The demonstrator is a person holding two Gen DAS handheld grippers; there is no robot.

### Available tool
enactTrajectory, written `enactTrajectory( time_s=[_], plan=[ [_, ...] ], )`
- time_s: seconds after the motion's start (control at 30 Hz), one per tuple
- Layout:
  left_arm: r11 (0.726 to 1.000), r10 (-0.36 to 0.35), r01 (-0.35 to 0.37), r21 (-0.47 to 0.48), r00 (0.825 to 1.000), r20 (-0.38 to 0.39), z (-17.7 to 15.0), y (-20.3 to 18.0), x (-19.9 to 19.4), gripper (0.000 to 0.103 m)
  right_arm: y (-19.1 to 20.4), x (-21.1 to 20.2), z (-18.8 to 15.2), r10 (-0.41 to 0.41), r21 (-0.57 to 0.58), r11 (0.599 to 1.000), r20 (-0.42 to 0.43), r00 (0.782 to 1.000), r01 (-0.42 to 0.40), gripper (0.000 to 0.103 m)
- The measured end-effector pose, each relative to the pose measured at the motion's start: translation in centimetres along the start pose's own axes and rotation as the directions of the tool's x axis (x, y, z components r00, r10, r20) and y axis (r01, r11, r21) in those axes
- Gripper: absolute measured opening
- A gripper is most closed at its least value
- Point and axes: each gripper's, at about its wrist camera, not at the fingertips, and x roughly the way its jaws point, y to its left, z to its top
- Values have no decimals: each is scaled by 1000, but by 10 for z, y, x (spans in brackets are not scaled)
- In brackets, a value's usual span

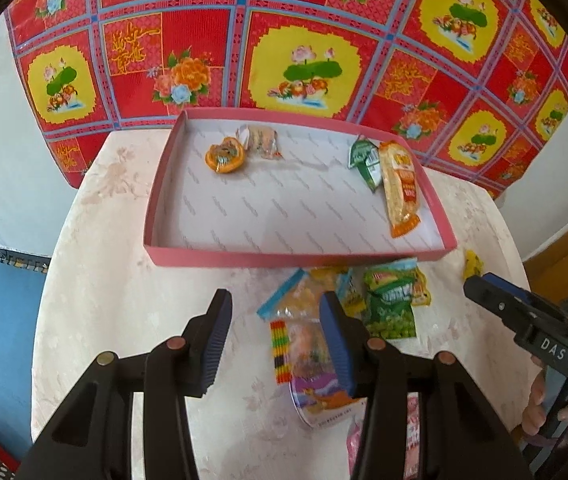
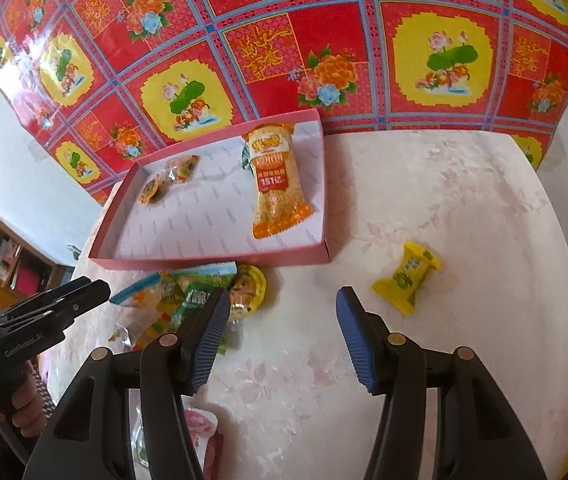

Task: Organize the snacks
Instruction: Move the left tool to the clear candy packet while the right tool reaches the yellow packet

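Snacks lie in a loose pile point(image 1: 367, 300) on the table point(image 1: 96, 280) just near the pink tray point(image 1: 291, 258), which already holds a long orange packet point(image 1: 399, 184) at its right side. I have my left gripper point(image 1: 280, 336) above that pile with fingers apart, holding nothing. My right gripper point(image 2: 284, 336) is also spread wide and empty over bare tabletop, a yellow candy point(image 2: 407, 278) just right of it.

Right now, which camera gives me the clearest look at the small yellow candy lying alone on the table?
The right wrist view. The yellow candy lies whole and unblocked there, just beyond the open right hand-held gripper. The left wrist view catches only a blurred piece of it at the frame's right, behind the other gripper's tip.
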Motion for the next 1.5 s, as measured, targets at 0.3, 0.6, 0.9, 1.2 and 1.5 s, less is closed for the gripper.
enactTrajectory(
  time_s=[0.3,0.6,0.9,1.2,1.5],
  plan=[
    [999,-37,37,9,999,-29,-10,-8,-4,48,-8,-4,-12,0,18,1000,-2,1000,0,57],
    [999,-31,34,40,997,-63,-19,-22,8,48,-16,-7,-18,7,23,1000,3,1000,-7,57],
    [998,-8,12,65,998,-70,-22,-29,20,48,-24,-7,-21,12,40,999,1,1000,-12,57],
    [997,4,0,76,998,-56,-22,-31,28,49,-32,-7,-23,11,58,998,2,1000,-11,57],
    [998,0,3,69,999,-40,-22,-28,33,51,-44,-7,-22,-19,80,997,10,1000,18,57]
  ],
)
